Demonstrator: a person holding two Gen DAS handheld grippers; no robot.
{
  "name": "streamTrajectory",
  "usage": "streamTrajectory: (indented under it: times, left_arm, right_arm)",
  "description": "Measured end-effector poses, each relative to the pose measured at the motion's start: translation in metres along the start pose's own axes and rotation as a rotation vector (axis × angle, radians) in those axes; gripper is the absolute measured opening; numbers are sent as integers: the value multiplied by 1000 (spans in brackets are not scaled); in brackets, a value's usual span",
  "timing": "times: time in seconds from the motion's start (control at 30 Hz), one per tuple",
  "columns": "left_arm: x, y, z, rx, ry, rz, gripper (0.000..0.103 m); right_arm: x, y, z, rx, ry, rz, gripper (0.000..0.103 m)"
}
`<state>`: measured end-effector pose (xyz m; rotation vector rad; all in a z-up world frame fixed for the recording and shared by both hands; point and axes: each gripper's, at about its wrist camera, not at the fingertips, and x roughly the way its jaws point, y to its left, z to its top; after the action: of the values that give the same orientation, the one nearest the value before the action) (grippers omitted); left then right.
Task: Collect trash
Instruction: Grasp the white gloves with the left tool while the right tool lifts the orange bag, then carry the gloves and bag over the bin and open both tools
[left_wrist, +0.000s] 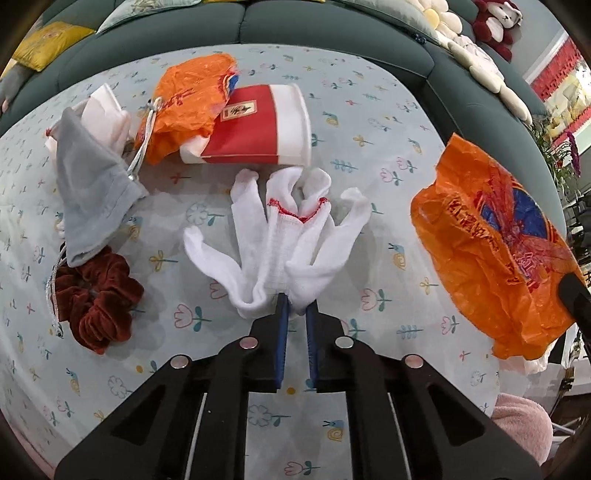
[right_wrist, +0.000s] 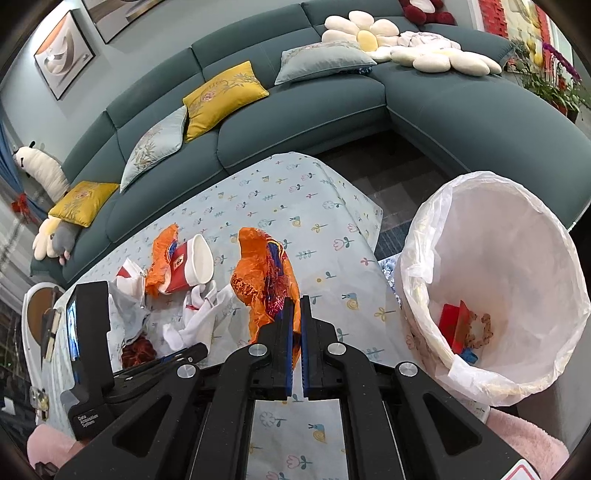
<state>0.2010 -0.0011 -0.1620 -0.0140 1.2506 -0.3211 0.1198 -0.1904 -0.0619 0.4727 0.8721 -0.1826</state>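
Pinching the near edge of the white glove (left_wrist: 280, 236), the left gripper (left_wrist: 295, 308) has its jaws nearly together on the cloth (left_wrist: 369, 122). The right gripper (right_wrist: 294, 306) is clamped on an orange bag (right_wrist: 264, 280), apparently lifted off the cloth. Right of it stands the lined bin (right_wrist: 424, 266). Farther off lie a red cup (left_wrist: 255, 127), another orange bag (left_wrist: 184, 99), a grey pouch (left_wrist: 92, 184) and a scrunchie (left_wrist: 99, 299).

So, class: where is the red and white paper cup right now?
The red and white paper cup lies on its side on the floral tablecloth, between a crumpled orange bag and white gloves.
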Motion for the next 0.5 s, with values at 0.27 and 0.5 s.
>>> streamTrajectory:
  times: [0.27,0.5]
  left_arm:
    - [-22,-29,-4,35,-42,-30,7]
    - [-42,-77,-4,99,-77,-80,7]
  right_arm:
    - [-22,-19,3,29,-42,0,4]
    - [-47,-46,8,63,-89,-12,3]
